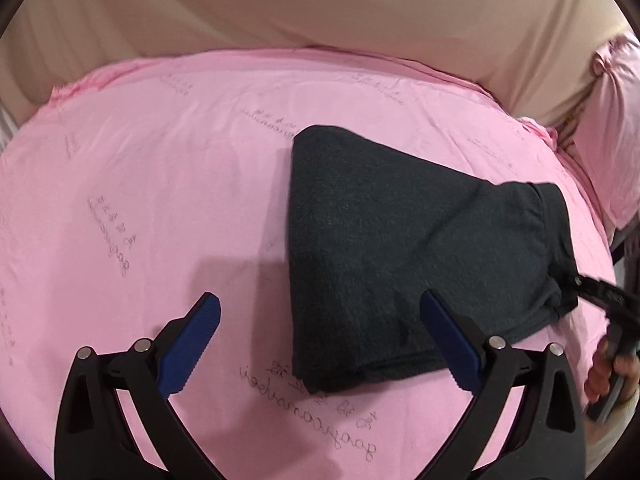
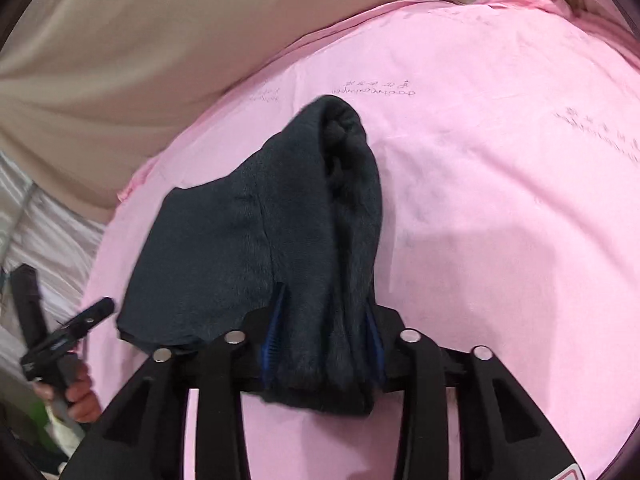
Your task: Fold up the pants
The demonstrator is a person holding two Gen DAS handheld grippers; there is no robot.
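The dark grey pants [image 1: 400, 248] lie folded into a thick bundle on the pink sheet [image 1: 160, 184]. My left gripper [image 1: 320, 344] is open and empty, just above the sheet at the bundle's near left corner; its right finger overlaps the cloth. My right gripper [image 2: 324, 340] is shut on the pants [image 2: 248, 240], holding one end of the bundle lifted between its blue pads [image 2: 272, 340]. In the left wrist view the right gripper [image 1: 592, 288] shows at the pants' right edge. In the right wrist view the left gripper [image 2: 68, 332] shows at the far left.
The pink sheet carries printed script and covers a bed. A beige blanket [image 1: 320, 4] lies along the far side. A pink pillow [image 1: 612, 128] sits at the right. Striped grey cloth [image 2: 44, 232] lies beyond the sheet's left edge.
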